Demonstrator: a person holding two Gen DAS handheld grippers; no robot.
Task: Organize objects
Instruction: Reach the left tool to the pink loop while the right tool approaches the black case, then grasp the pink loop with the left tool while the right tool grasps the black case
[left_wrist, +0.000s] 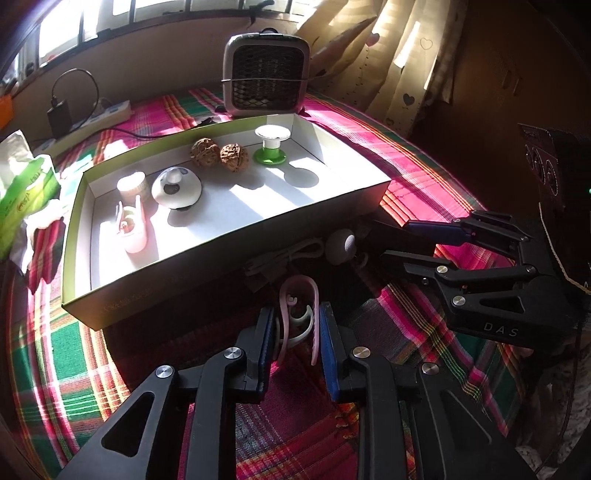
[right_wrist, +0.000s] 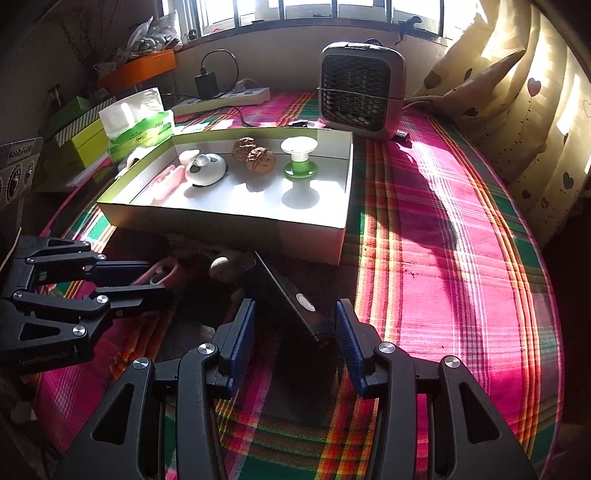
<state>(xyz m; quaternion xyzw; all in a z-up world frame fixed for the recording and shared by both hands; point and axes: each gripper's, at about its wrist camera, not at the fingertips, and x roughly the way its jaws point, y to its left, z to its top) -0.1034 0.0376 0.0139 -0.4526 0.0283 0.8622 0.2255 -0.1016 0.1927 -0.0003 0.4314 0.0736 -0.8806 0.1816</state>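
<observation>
In the left wrist view my left gripper (left_wrist: 296, 332) is shut on a pink and white clip (left_wrist: 299, 295), which stands between the blue pads just in front of the white cardboard box (left_wrist: 229, 236). The same clip (right_wrist: 166, 267) shows pink between the left gripper's (right_wrist: 162, 282) fingers in the right wrist view. My right gripper (right_wrist: 295, 314) stands open around a tilted black slab with a white round spot (right_wrist: 295, 295); its pads stay clear of the slab. The box holds two walnuts (left_wrist: 218, 151), a green and white spool (left_wrist: 271, 146), a white dome (left_wrist: 177, 186) and a pink bottle (left_wrist: 131, 229).
A grey-white ball (left_wrist: 343, 242) and a coiled white cable (left_wrist: 284, 254) lie in shadow before the box. Behind the box stands a small fan heater (left_wrist: 266, 74). At the left are a tissue pack (left_wrist: 26, 184) and a power strip (left_wrist: 107, 112). A plaid cloth (right_wrist: 443, 258) covers the table.
</observation>
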